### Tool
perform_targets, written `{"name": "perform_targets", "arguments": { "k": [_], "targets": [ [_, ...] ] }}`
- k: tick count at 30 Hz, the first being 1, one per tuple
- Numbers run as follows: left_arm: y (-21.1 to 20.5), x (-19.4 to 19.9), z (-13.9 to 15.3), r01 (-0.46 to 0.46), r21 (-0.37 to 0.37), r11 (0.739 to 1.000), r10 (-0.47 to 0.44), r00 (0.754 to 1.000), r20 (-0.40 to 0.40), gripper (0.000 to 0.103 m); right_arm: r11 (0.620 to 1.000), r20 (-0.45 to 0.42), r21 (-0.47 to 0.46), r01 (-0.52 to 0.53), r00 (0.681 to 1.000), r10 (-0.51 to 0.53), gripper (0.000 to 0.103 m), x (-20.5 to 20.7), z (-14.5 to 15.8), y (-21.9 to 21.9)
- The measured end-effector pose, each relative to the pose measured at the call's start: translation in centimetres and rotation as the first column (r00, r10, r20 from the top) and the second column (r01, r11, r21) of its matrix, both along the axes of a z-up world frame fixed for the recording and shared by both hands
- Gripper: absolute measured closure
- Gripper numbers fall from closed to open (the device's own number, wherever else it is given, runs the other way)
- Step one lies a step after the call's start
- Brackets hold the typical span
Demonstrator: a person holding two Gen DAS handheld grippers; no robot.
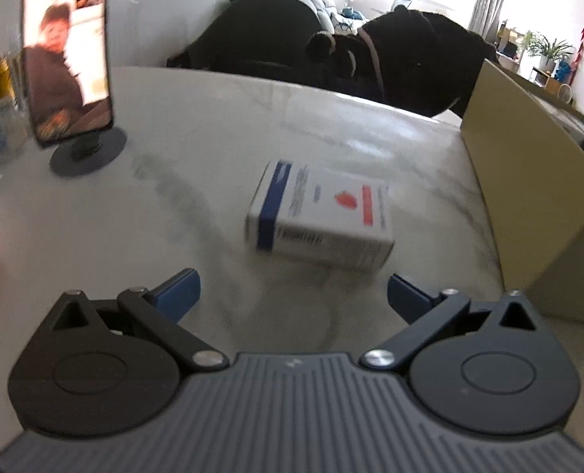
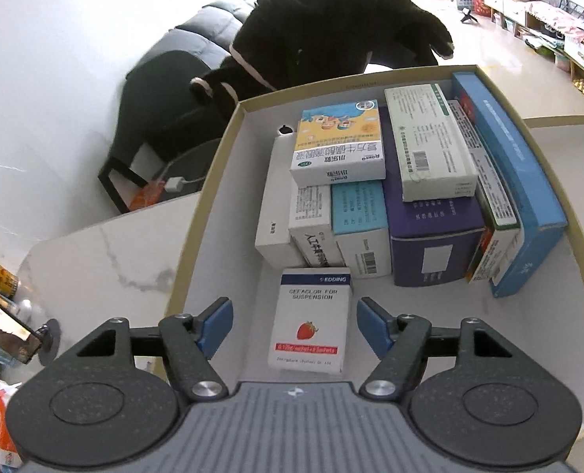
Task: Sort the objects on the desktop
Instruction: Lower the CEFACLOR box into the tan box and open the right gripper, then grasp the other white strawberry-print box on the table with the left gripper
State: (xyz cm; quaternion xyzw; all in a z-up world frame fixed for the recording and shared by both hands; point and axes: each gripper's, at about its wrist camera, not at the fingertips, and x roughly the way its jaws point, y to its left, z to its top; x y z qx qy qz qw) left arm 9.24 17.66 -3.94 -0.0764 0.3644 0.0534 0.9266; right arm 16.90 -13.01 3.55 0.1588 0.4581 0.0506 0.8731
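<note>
The left tool (image 1: 294,295) is held wide open, empty, before a white medicine box (image 1: 319,216) lying on the marble worktop (image 1: 197,126). The right tool (image 2: 294,327) is spread open around a strawberry-printed box (image 2: 311,319) inside the cardboard tray (image 2: 213,181), not gripping it.

Left gripper (image 1: 294,295) hovering low over worktop (image 1: 197,157), jaws spread wide, blue fingertips (image 1: 179,293) gripping nothing, pointing forward and slightly downward. Right gripper (image 2: 295,325) tilting steeply downward, jaws parted, blue pads (image 2: 215,325) standing either side of small white box (image 2: 311,321) without touching it, gap showing on both sides. No hand or sleeve showing in either wrist view.
</note>
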Motion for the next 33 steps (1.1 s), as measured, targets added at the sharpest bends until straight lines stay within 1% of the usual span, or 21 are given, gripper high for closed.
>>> {"name": "perform_targets", "arguments": {
  "k": [4, 9, 13, 16, 20, 22, 28, 30, 33],
  "targets": [
    [-0.9, 1.6, -0.3, -0.009, 0.050, 0.999, 0.008, 1.000, 0.003, 0.000, 1.000, 0.037, 0.019, -0.014, 0.999, 0.014, 0.028, -1.5, 0.2, -0.2],
    [-1.2, 2.4, -0.5, -0.013, 0.078, 0.997, 0.012, 1.000, 0.011, 0.000, 0.999, 0.081, 0.015, -0.038, 0.996, 0.036, 0.023, -3.2, 0.3, 0.1],
    [-1.4, 2.7, -0.5, -0.011, 0.093, 0.996, 0.009, 1.000, 0.015, 0.000, 0.998, 0.115, 0.011, -0.056, 0.992, 0.054, 0.022, -4.6, 0.3, 0.3],
    [-1.4, 2.5, -0.5, -0.016, 0.084, 0.996, 0.014, 1.000, 0.024, 0.000, 0.998, 0.137, 0.007, -0.067, 0.988, 0.065, 0.022, -5.4, 0.5, 0.5],
    [-1.1, 2.5, -0.6, -0.064, 0.037, 0.997, 0.062, 0.997, 0.043, 0.000, 0.997, 0.166, 0.001, -0.080, 0.983, 0.079, 0.021, -6.4, 0.7, 0.9],
    [-1.3, 2.7, -0.5, -0.085, 0.043, 0.995, 0.082, 0.995, 0.060, 0.000, 0.996, 0.180, -0.002, -0.086, 0.980, 0.086, 0.019, -6.9, 0.8, 1.1],
    [-2.1, 4.0, -0.6, -0.133, 0.044, 0.990, 0.129, 0.988, 0.081, 0.001, 0.994, 0.221, -0.012, -0.106, 0.969, 0.106, 0.019, -8.3, 1.2, 1.7],
    [-2.2, 4.0, -0.4, -0.139, 0.046, 0.989, 0.134, 0.986, 0.097, 0.008, 0.994, 0.235, -0.016, -0.112, 0.965, 0.112, 0.019, -8.8, 1.3, 1.9],
    [-2.0, 3.9, -0.7, -0.123, 0.053, 0.991, 0.117, 0.988, 0.098, 0.014, 0.992, 0.256, -0.021, -0.121, 0.959, 0.122, 0.019, -9.6, 1.5, 2.2]
  ]
}}
